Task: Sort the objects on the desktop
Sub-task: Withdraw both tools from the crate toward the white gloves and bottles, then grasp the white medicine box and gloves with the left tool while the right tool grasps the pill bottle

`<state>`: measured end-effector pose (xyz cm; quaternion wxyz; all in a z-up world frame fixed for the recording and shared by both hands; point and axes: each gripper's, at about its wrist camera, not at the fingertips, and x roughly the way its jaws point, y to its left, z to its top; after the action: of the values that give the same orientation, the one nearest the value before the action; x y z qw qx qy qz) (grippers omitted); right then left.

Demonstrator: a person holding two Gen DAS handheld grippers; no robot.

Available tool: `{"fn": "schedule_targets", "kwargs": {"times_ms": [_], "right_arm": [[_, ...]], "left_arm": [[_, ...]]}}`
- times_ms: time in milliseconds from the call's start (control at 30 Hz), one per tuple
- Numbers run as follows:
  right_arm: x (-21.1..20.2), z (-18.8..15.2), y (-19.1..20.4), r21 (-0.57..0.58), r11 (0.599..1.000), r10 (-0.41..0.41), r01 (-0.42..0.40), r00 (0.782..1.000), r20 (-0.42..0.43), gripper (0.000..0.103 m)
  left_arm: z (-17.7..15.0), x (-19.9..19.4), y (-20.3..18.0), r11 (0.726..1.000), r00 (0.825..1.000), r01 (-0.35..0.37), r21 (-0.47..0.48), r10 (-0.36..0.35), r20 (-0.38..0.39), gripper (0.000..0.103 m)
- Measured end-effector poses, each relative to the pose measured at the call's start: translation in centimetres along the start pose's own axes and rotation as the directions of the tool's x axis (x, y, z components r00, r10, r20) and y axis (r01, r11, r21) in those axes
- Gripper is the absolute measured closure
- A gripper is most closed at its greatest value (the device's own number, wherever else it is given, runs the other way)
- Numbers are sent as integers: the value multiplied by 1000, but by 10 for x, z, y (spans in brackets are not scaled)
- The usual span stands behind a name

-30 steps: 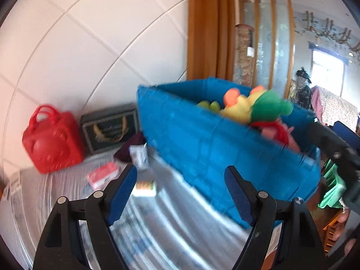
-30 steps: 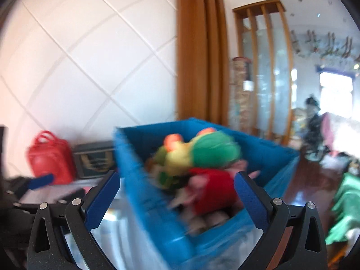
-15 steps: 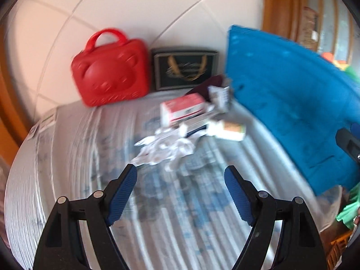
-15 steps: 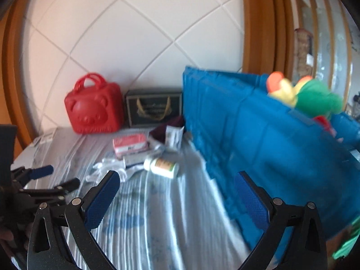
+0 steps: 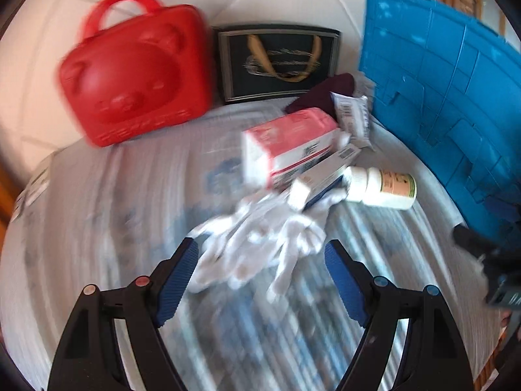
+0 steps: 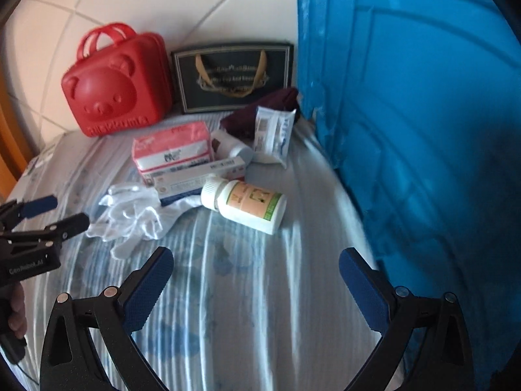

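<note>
A small pile lies on the striped cloth: a white pill bottle [image 6: 246,207] [image 5: 381,189] on its side, a pink-and-white box [image 6: 172,148] [image 5: 289,143], a long thin carton [image 6: 198,176], white gloves [image 6: 130,215] [image 5: 257,247], a sealed white packet [image 6: 273,132] and a dark maroon cloth [image 6: 257,112]. My left gripper [image 5: 262,280] is open and empty, just short of the gloves; it also shows in the right wrist view [image 6: 55,211]. My right gripper [image 6: 255,280] is open and empty, short of the bottle.
A big blue bin [image 6: 423,130] [image 5: 449,97] stands on the right. A red bear-faced case [image 6: 114,88] [image 5: 133,75] and a black gift bag [image 6: 232,78] stand against the white tiled wall at the back.
Both grippers have swung left and down from the toy-filled blue bin and moved closer to the pile on the cloth. Both stay open.
</note>
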<state>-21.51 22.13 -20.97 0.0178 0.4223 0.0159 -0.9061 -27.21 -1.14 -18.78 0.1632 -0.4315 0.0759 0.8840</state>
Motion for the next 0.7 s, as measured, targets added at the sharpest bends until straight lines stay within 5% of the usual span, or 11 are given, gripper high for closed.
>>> {"fn": "schedule_targets", "kwargs": {"times_ms": [67, 367, 600, 700], "right_arm": [[16, 3, -2, -6, 1000, 3, -3, 1000, -29, 0], [78, 12, -7, -25, 999, 30, -33, 994, -104, 0], [103, 29, -6, -41, 995, 89, -93, 992, -90, 0], [115, 32, -1, -28, 983, 174, -180, 974, -146, 0]], "left_arm": [[13, 27, -13, 999, 1000, 26, 44, -25, -18, 25], [43, 111, -45, 991, 990, 90, 94, -79, -120, 65], [7, 80, -26, 997, 992, 56, 53, -49, -120, 73], [-16, 59, -11, 1000, 990, 19, 7, -18, -137, 74]]}}
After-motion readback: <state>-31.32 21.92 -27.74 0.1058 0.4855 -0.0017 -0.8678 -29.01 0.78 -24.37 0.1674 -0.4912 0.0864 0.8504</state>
